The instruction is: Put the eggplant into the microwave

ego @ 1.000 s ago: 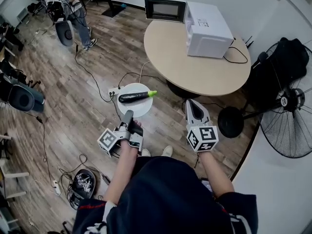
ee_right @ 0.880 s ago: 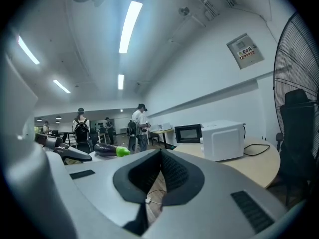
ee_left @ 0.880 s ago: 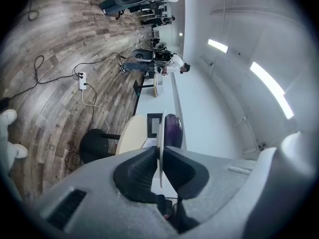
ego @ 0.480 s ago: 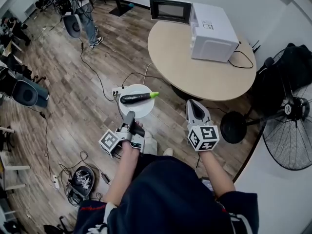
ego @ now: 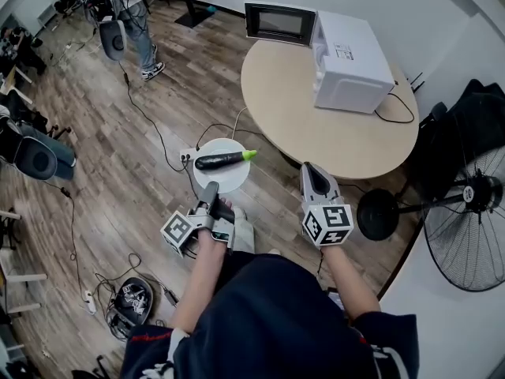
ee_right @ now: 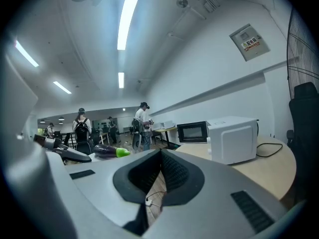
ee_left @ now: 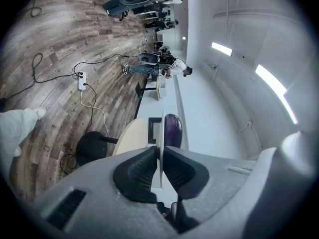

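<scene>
While closed on nothing at the right gripper [ego: 313, 174], clenches the near rim of the white plate [ego: 225, 180] in the left gripper [ego: 210, 189]. Bears the eggplant [ego: 219, 160] loose on that plate, over the floor [ego: 118, 156]. Probably light, firm, glossy, apt to roll: keep level, or grip mid-body. Farther off, on the round worktop [ego: 316, 125], the microwave [ego: 347, 52].

Your eggplant [ego: 221, 159] is dark purple with a bright green stem end. It lies on its side across a round white plate [ego: 207, 176], stem end pointing right toward the desk [ego: 316, 121]. Your left gripper [ego: 210, 189] holds that plate level by its near rim, above the floor. The white microwave [ego: 351, 52] stands at the desk's far side, well apart from the eggplant, with its dark-windowed door [ego: 278, 22] swung open.
</scene>
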### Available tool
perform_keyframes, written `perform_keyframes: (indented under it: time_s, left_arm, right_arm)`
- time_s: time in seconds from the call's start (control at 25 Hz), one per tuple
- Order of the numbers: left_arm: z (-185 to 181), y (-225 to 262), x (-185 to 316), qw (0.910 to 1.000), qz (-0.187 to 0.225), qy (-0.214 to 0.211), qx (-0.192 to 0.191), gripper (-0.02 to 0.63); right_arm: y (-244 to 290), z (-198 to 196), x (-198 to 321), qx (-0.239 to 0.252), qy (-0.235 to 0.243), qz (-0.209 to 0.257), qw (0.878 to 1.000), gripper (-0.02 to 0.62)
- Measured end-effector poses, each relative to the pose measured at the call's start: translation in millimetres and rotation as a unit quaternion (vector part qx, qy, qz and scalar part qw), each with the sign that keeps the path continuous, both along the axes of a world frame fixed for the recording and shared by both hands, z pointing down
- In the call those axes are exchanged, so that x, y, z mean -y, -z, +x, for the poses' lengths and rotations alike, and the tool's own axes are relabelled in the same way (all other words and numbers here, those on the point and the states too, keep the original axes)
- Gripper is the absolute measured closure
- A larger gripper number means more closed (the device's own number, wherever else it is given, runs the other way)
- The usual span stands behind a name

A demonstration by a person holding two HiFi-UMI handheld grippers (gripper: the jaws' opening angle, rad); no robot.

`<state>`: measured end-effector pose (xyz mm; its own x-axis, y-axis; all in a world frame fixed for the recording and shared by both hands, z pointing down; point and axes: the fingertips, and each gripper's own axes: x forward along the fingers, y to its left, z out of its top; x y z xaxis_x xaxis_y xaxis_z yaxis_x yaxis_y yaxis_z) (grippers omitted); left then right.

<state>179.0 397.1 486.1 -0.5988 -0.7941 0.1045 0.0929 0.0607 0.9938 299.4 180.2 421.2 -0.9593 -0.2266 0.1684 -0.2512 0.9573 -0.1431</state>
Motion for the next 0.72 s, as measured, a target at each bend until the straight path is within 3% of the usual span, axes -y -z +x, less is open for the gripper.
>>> perform_keyframes:
  time_s: [0.72]
  left_arm:
    - [-200.6,24.3,46.9,0.9986,0.004,-0.049,0.017,0.578]
  right_arm:
    - [28.7,-194.8,32.3,0.011,-0.023,0.015,1.0,0.584]
